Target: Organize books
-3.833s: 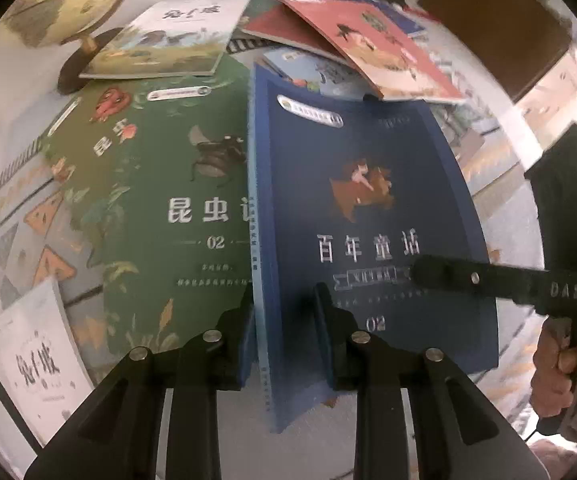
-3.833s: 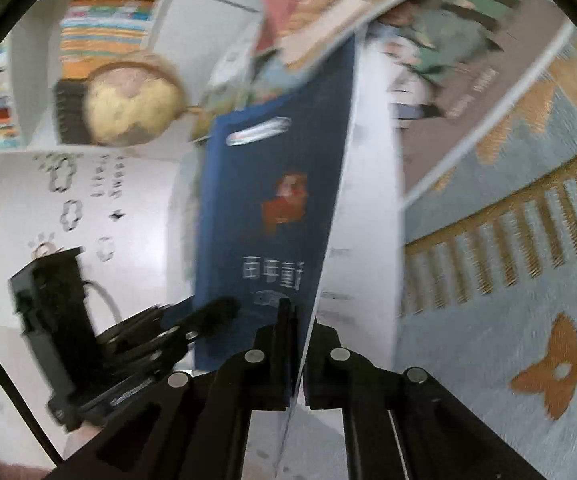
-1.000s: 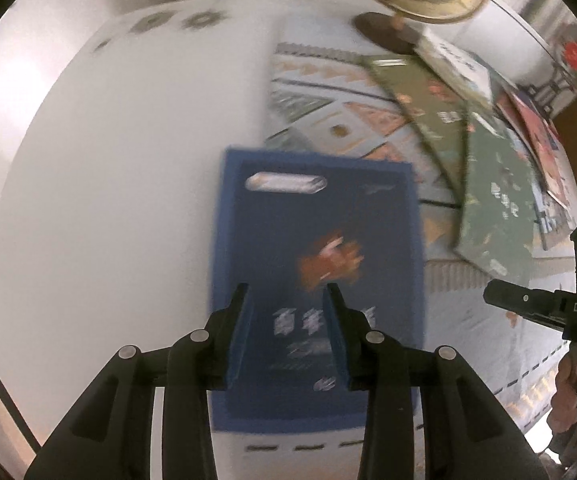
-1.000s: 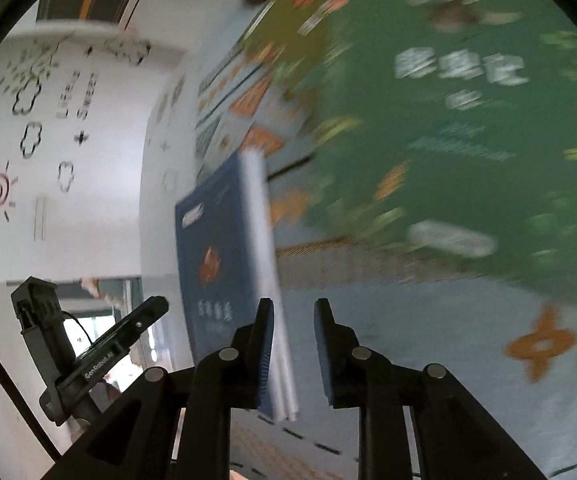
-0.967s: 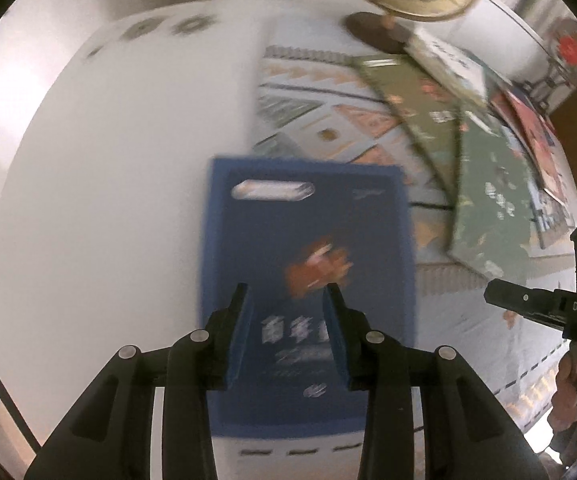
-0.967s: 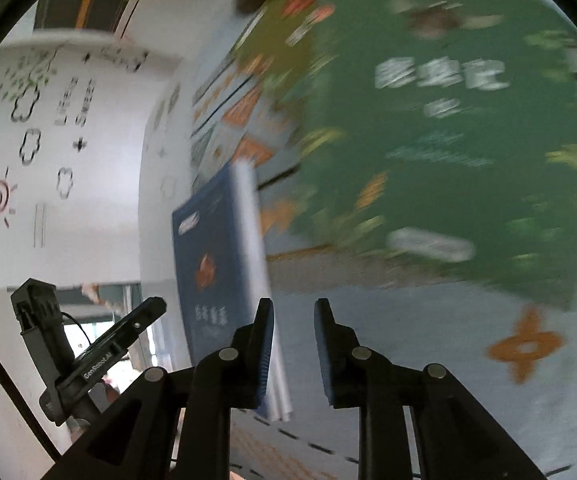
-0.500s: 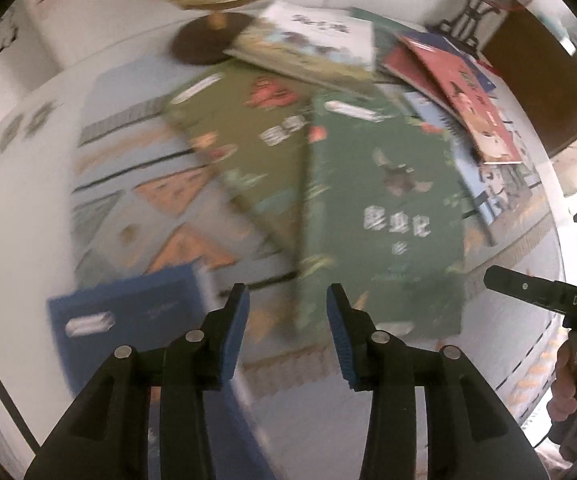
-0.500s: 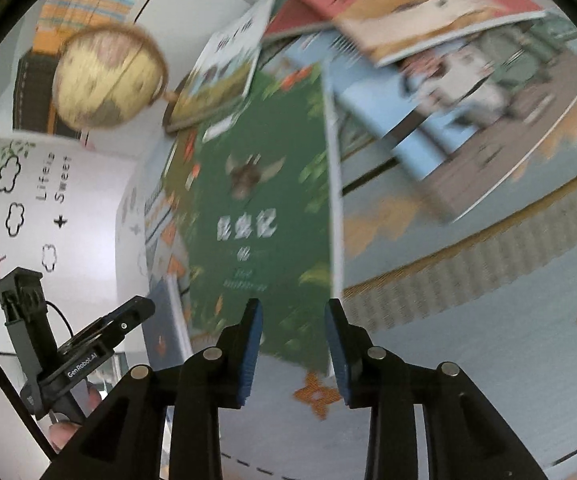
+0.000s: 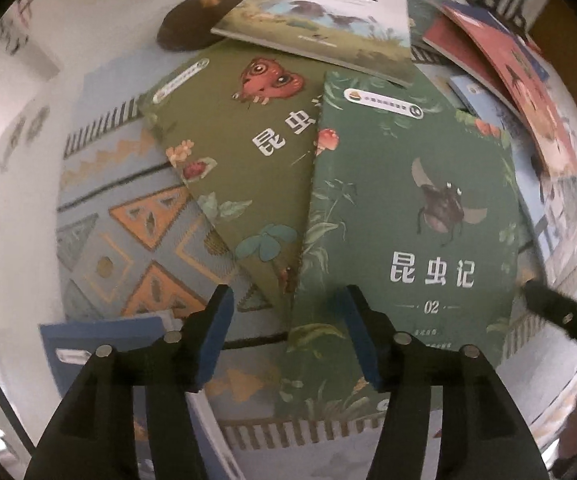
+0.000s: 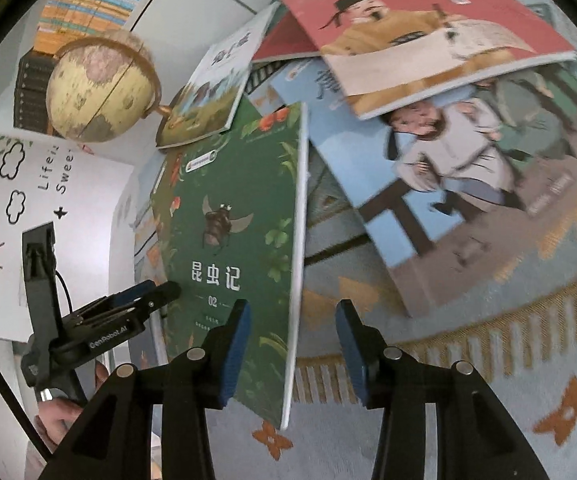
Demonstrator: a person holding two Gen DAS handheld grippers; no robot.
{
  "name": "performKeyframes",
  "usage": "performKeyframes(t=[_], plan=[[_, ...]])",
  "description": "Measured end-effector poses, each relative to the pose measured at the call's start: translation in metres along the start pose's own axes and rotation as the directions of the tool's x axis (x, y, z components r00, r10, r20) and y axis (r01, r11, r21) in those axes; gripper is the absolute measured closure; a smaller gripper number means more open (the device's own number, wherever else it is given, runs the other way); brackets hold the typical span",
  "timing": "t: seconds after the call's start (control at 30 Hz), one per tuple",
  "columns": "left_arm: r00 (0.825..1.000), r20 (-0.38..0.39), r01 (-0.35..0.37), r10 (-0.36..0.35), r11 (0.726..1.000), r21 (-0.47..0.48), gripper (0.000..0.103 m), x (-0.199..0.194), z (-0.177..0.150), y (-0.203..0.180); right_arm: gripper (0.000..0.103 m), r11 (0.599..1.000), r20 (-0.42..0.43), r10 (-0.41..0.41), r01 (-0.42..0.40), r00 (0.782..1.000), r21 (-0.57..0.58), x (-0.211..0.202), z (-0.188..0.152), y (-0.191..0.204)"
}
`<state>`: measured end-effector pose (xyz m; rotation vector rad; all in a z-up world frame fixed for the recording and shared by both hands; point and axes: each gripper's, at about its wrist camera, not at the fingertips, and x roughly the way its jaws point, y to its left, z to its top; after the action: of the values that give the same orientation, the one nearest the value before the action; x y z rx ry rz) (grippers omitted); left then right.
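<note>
A dark green beetle book [image 9: 408, 216] [image 10: 240, 232] lies on top of an olive green book [image 9: 232, 152] on the patterned cloth. My left gripper [image 9: 288, 332] hovers over the green book's lower left corner, jaws opening, nothing gripped. My right gripper [image 10: 292, 344] straddles the same book's right edge from above, jaws opening, pads not touching it. The blue book [image 9: 104, 344] lies flat at the lower left of the left wrist view, apart from both grippers.
A globe [image 10: 100, 88] stands at the back left. A white picture book [image 9: 320, 20], a red book [image 10: 420, 28] and a light blue illustrated book [image 10: 468, 184] lie scattered behind and to the right. The cloth [image 10: 508, 360] has a fringed border.
Both grippers let go of the blue book, which now lies at the left. Both moved right over the green beetle book and their jaws widened.
</note>
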<state>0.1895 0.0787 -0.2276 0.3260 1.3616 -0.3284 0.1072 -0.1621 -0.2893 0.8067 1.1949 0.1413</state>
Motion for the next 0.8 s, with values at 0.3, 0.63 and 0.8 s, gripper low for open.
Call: performKeyframes(t=[0.3, 0.63, 0.8], plan=[[0.982, -0.06, 0.177, -0.18, 0.983, -0.058, 0.036, 0.013, -0.011, -0.018, 0.045, 0.995, 0.027, 0.093, -0.092, 0.995, -0.036, 0.005, 0.0, 0.002], [0.997, -0.051, 0.064, -0.06, 0.995, 0.075, 0.037, 0.002, -0.022, -0.06, 0.049, 0.922, 0.061, 0.379, -0.382, 0.923, 0.059, -0.022, -0.005, -0.02], [0.997, -0.058, 0.054, -0.05, 0.996, 0.077, 0.039, 0.004, -0.025, -0.062, 0.057, 0.945, 0.015, 0.327, -0.328, 0.945, 0.02, -0.025, -0.014, -0.019]])
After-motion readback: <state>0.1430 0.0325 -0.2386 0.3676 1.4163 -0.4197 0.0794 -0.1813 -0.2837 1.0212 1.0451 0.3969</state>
